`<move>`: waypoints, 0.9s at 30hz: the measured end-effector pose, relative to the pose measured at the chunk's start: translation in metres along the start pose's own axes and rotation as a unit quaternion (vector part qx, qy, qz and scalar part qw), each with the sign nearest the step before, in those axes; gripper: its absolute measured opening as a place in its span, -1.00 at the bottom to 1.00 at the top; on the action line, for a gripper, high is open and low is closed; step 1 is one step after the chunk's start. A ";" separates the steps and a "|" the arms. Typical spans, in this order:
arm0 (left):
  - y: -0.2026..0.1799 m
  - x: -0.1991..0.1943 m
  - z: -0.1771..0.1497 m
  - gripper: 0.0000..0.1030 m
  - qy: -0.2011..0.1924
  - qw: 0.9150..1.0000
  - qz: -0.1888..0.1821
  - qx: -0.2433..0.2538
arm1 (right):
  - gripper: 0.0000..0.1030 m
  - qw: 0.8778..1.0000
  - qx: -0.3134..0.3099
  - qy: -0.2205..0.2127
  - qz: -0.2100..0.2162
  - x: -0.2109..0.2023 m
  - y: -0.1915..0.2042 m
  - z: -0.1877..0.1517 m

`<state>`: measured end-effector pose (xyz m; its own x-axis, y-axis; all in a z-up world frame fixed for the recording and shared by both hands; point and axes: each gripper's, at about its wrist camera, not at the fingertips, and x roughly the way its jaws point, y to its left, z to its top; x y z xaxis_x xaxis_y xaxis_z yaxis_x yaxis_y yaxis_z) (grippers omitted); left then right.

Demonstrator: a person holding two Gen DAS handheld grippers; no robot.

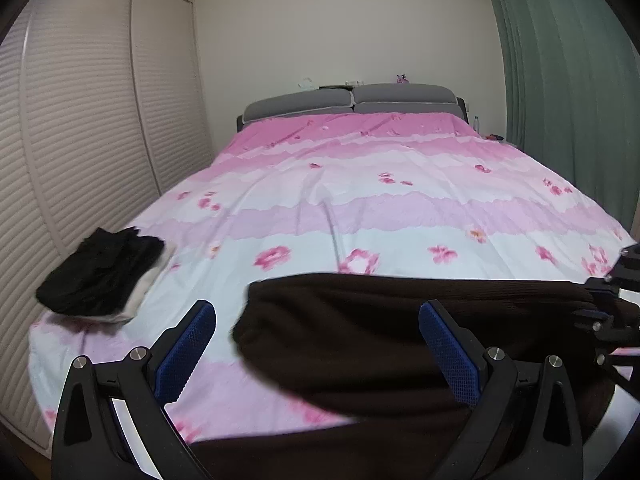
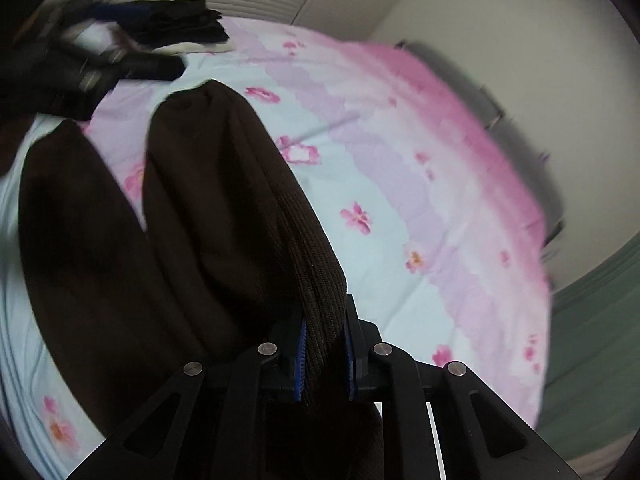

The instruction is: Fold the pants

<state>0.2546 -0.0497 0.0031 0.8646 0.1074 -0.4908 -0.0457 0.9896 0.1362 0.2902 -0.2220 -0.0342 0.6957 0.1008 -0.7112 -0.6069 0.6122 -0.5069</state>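
Right now the right gripper [image 2: 325, 354] is pinched on a bunched edge of the brown pants [image 2: 224, 208], whose two legs stretch away across the pink floral bedspread [image 2: 420, 184] toward the left gripper [image 1: 318, 346]. That one hangs with its blue pads spread wide over the far end of the pants, gripping nothing. To do this fold well, I judge the free pads should close on the loose leg end first — then both ends can travel together, keeping the legs parallel and the cloth taut enough not to sag into a twist. Further off, a folded black stack [image 1: 102, 274] sits at the bed's left corner, near but apart from the pants; beyond it, grey pillows [image 1: 352, 102] and a green curtain [image 1: 560, 80].
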 end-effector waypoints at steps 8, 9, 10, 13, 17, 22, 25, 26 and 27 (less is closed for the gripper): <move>0.017 -0.053 -0.056 1.00 0.011 1.000 -0.008 -0.015 | -0.70 0.988 -0.093 -0.051 -0.113 -0.043 0.117 -0.049; 0.016 -0.058 -0.063 1.00 0.012 1.000 -0.011 -0.015 | -0.70 0.988 -0.094 -0.048 -0.111 -0.043 0.129 -0.056; 0.013 -0.061 -0.069 1.00 0.012 1.000 -0.014 -0.012 | -0.70 0.989 -0.090 -0.043 -0.110 -0.040 0.139 -0.063; 0.004 -0.067 -0.086 1.00 0.019 1.000 -0.018 0.002 | -0.70 0.988 -0.092 -0.029 -0.116 -0.029 0.162 -0.080; -0.004 -0.071 -0.104 1.00 0.028 0.999 -0.023 0.010 | -0.69 0.990 -0.091 -0.017 -0.109 -0.015 0.186 -0.092; -0.006 -0.076 -0.114 1.00 0.031 0.999 -0.020 0.014 | -0.66 0.991 -0.080 -0.013 -0.102 0.003 0.198 -0.100; -0.005 -0.079 -0.116 1.00 0.029 0.999 -0.016 0.018 | -0.63 0.990 -0.081 -0.014 -0.119 0.011 0.203 -0.103; -0.003 -0.080 -0.116 1.00 0.029 0.999 -0.014 0.018 | -0.63 0.989 -0.082 -0.014 -0.125 0.012 0.209 -0.105; -0.002 -0.081 -0.116 1.00 0.030 0.999 -0.013 0.016 | -0.61 0.988 -0.083 -0.015 -0.131 0.010 0.209 -0.108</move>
<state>0.1270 -0.0496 -0.0572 0.8340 0.0878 -0.5448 -0.0063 0.9887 0.1497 0.1286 -0.1773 -0.1997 0.8466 -0.0182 -0.5319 -0.4584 0.4830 -0.7460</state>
